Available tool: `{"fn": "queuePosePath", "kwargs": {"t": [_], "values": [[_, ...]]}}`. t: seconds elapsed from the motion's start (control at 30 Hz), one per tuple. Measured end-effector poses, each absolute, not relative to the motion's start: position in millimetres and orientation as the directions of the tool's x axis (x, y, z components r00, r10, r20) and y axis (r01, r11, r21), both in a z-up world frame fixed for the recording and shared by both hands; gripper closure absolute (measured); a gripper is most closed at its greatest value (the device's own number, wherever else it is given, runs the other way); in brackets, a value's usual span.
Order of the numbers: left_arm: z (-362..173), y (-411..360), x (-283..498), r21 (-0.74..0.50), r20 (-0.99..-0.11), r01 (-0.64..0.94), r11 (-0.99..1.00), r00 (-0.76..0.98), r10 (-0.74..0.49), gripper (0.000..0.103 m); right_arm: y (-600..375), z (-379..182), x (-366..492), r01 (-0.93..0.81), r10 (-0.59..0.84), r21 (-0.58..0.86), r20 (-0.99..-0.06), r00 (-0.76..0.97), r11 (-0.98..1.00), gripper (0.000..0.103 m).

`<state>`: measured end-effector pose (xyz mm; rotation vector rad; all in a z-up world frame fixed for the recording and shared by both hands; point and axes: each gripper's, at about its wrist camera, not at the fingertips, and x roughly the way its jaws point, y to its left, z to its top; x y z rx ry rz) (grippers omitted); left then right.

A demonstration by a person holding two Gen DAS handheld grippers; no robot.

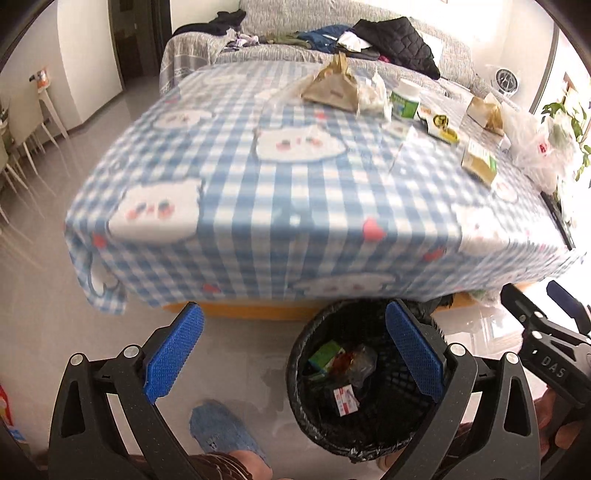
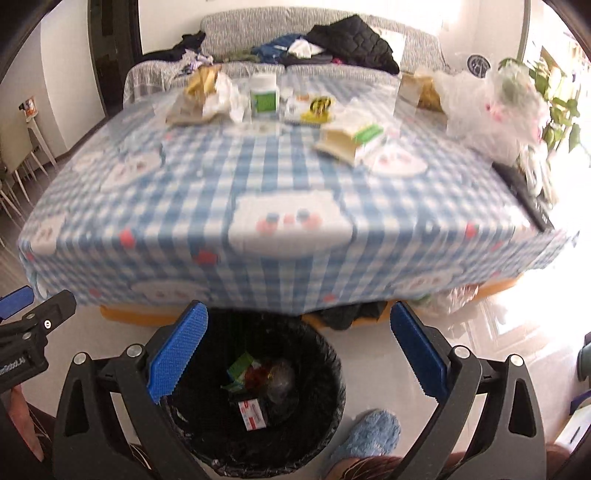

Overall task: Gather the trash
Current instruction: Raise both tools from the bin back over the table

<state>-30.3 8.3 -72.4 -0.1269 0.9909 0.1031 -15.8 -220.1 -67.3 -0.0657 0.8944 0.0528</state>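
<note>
Between the blue pads of the right gripper (image 2: 295,349), spread as wide as they go with nothing held, the mouth of a black mesh trash bin (image 2: 325,373) is seen on the pale floor. Nothing is touched by either pad. Inside the bin, on its black liner, a green carton (image 2: 241,365), a crumpled clear wrapper (image 2: 280,380) and a small red-and-white box (image 2: 253,415) are seen lying together. The left gripper (image 1: 294,349) is likewise held released and empty, its right pad (image 1: 413,354) seen over the bin's rim and its left pad over bare floor. Each gripper is seen at the edge of the other's view, so the two are held side by side. A blue slipper (image 2: 373,439) is seen on the floor just beside the bin.

Beyond the bin, a low table draped in a blue checked cloth (image 2: 207,192) is seen, its near edge hanging close above the bin. More trash is left at the far side of the cloth: a crumpled brown paper bag (image 2: 199,98), a white bottle with a green label (image 2: 263,95), a yellow-and-black packet (image 2: 317,107), an opened green-and-white box (image 2: 351,142) and a clear plastic bag (image 2: 491,110). Behind the table, a grey sofa (image 2: 236,26) heaped with clothes is seen.
</note>
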Motion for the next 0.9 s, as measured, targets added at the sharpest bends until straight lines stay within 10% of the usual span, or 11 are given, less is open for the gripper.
{"fn": "queuePosePath", "kwargs": {"t": [0.9], "values": [[-44.9,62.1,174.1,-0.051,-0.838,-0.188,0.981,0.542,0.06,0.006,-270.2,-44.8,147.9,0.019,-0.03,-0.023,-0.78,0.626,1.0,0.008]]}}
